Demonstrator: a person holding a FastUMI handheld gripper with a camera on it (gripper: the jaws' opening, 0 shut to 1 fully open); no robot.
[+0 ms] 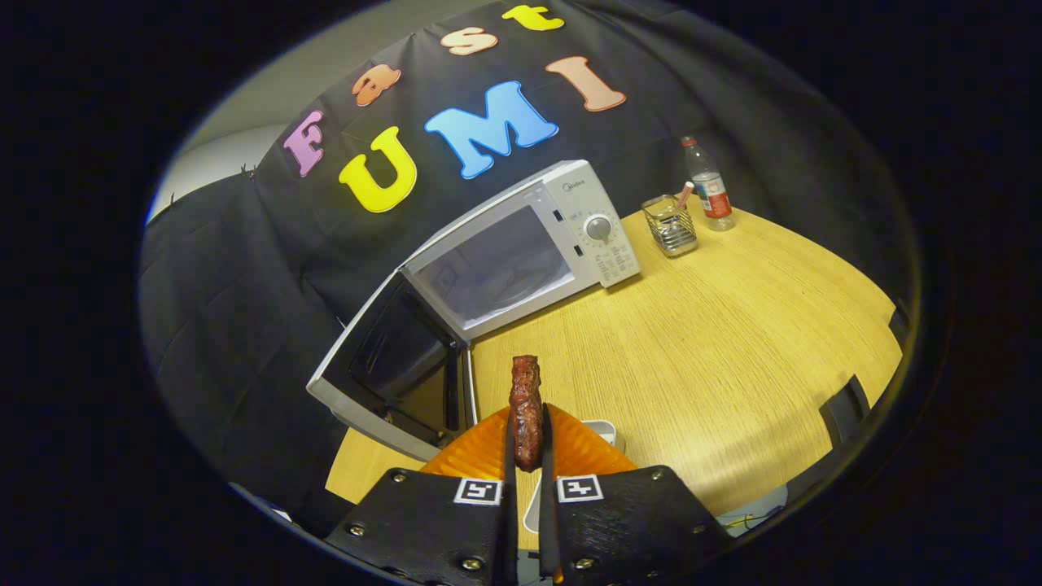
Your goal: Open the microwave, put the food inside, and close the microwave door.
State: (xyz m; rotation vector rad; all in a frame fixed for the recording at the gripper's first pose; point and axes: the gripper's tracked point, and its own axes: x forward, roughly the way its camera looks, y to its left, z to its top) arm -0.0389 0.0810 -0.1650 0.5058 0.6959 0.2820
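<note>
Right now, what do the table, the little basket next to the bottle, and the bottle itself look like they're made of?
Table: pale wood or wood-look laminate, fine straight grain, slight sheen. Basket: shiny metal wire, open grid. Bottle: clear plastic, see-through. The gripper is shut on the food.

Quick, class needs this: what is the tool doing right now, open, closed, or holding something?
Tool: closed on the dark reddish-brown strip of cooked meat, both fingers pressing it, above the orange ridged plate.
</note>
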